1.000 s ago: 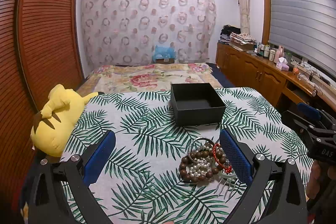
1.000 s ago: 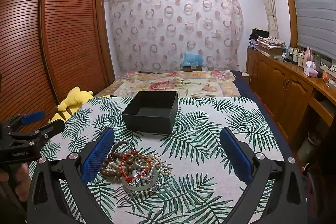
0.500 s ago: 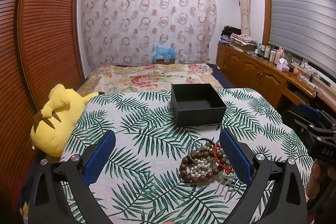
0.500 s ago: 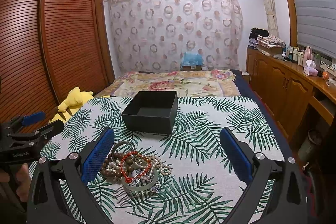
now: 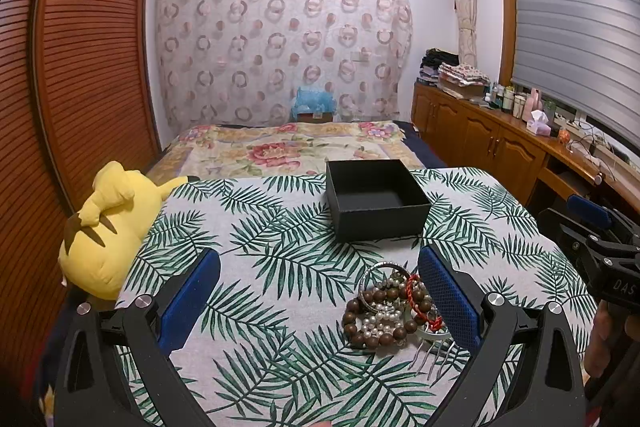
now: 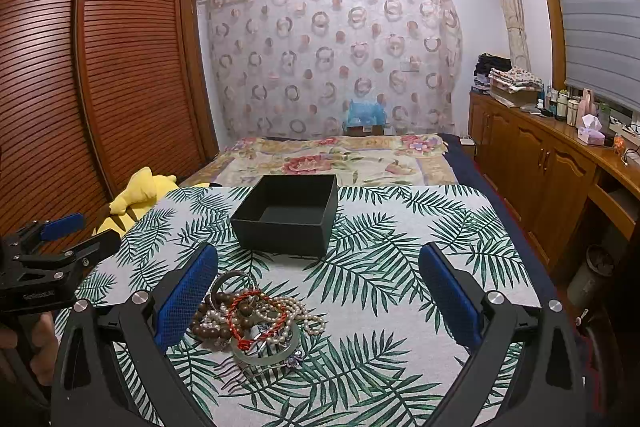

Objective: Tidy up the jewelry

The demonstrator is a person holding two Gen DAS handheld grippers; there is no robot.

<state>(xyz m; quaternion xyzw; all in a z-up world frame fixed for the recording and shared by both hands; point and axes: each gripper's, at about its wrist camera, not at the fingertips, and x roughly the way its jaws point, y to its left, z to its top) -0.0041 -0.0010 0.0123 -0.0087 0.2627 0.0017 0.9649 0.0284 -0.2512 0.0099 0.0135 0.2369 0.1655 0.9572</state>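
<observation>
A tangled jewelry pile (image 5: 390,311) of brown bead bracelets, pearls, a red cord, a bangle and a metal comb lies on the palm-leaf cloth. It also shows in the right wrist view (image 6: 256,319). An open, empty black box (image 5: 376,199) stands behind it, also in the right wrist view (image 6: 290,213). My left gripper (image 5: 320,299) is open and empty, the pile just inside its right finger. My right gripper (image 6: 320,299) is open and empty, the pile just inside its left finger.
A yellow plush toy (image 5: 106,227) lies at the table's left edge. A bed (image 5: 288,147) lies behind the table. Wooden cabinets (image 6: 552,171) run along the right wall and a slatted wardrobe (image 6: 80,87) along the left.
</observation>
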